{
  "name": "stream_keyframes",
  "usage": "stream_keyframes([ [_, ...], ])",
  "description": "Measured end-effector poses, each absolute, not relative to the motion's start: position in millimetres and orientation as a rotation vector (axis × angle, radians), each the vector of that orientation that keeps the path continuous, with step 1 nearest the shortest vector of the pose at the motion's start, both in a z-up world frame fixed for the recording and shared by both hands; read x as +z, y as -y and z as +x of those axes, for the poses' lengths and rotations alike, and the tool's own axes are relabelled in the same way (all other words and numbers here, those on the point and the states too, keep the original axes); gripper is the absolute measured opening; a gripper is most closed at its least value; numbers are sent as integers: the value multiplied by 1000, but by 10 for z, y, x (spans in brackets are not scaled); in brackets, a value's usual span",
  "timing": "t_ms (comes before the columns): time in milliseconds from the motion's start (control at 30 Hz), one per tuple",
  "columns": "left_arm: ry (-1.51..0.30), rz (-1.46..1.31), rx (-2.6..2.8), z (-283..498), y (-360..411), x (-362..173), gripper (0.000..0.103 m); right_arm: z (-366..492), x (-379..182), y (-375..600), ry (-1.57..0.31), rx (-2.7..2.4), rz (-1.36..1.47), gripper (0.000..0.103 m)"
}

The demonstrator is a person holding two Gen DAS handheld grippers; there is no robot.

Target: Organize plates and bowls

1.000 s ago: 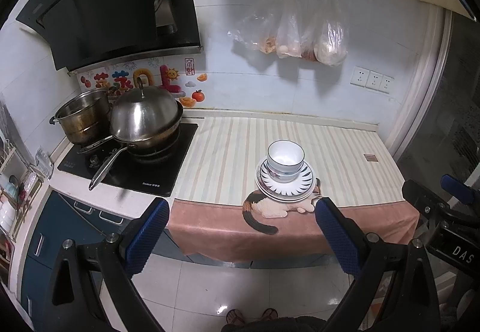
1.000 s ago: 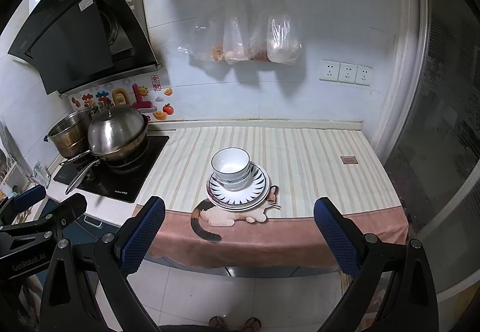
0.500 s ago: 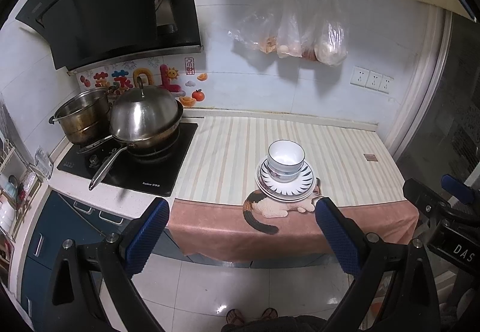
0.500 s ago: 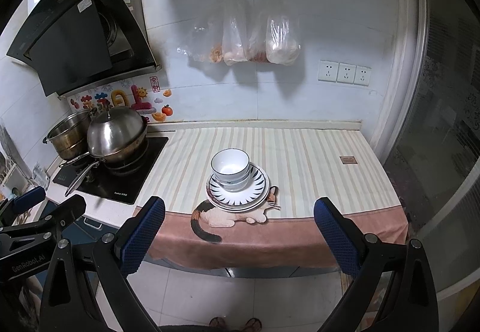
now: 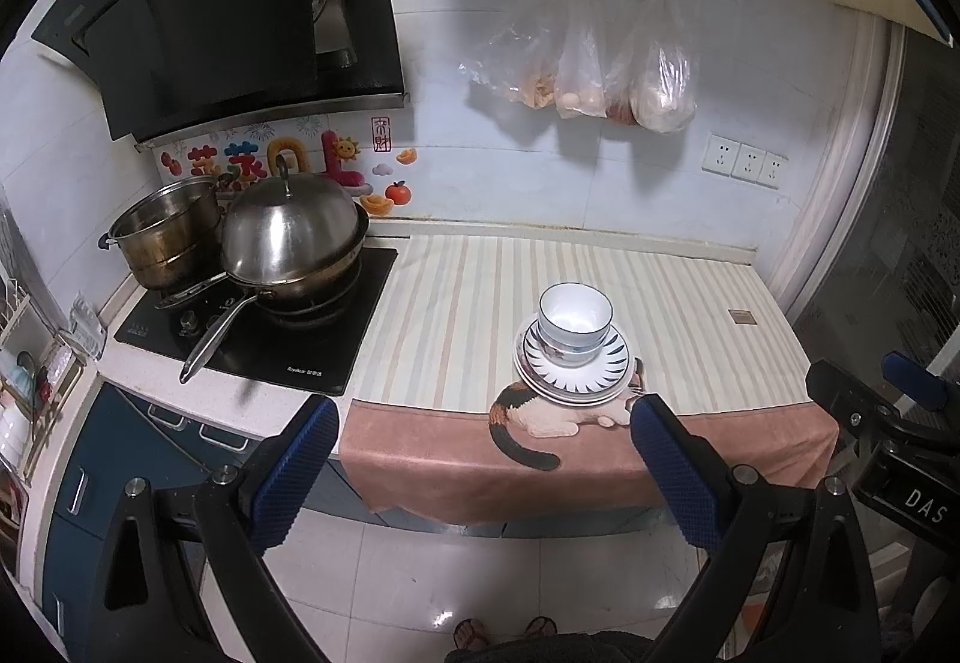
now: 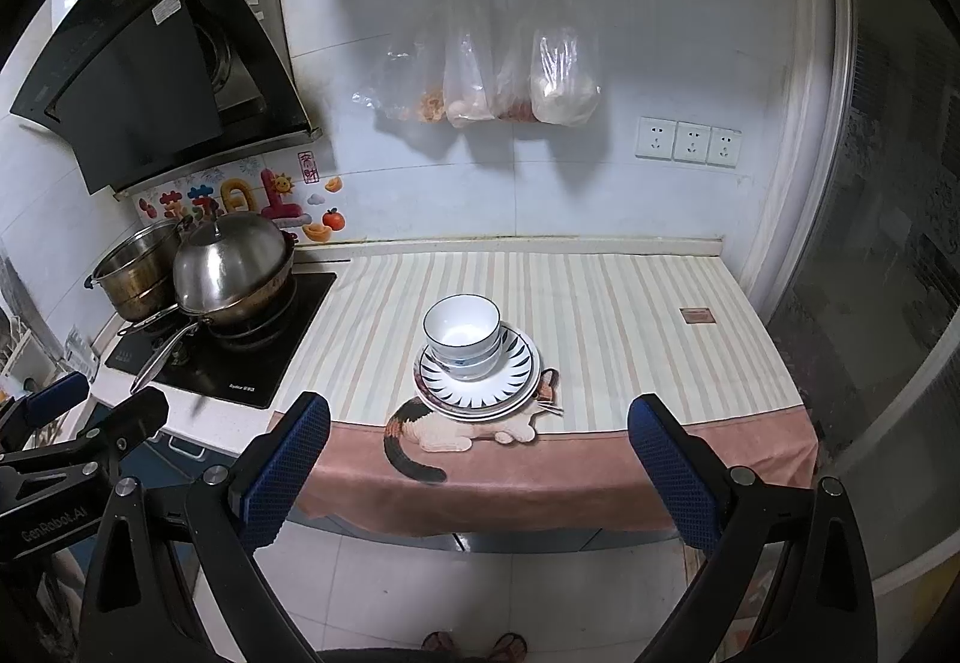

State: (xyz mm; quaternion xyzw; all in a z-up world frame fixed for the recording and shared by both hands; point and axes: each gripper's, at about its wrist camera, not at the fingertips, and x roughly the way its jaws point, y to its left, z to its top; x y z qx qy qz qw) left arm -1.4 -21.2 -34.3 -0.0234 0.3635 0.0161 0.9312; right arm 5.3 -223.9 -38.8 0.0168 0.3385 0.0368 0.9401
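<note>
Kitchen tiles back a worktop (image 6: 630, 303) covered by a striped cloth with a pink front band and a cat picture. Near its front edge the bowls (image 6: 462, 333) sit nested on a small pile of plates (image 6: 480, 387). A wok (image 5: 288, 249) and a pot (image 5: 165, 237) stand well apart on the hob to the left. The left gripper (image 5: 480, 459) and the right gripper (image 6: 477, 459) both hover off the worktop's front edge, jaws spread wide and empty. The pile lies ahead of both: nearly centred, slightly left, for the right gripper, and off toward the right finger for the left. I judge the right gripper better lined up for a straight reach to the top bowl.
</note>
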Motion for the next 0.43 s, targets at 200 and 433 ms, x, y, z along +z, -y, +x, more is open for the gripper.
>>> stream_keyframes([
  [200,-745,-50,36,-22,227,-341,100,56,-388,2246,-693,76,33,102],
  [433,-744,-49,37,-22,240,-340,100,63,-386,2249,-693,79,33,102],
])
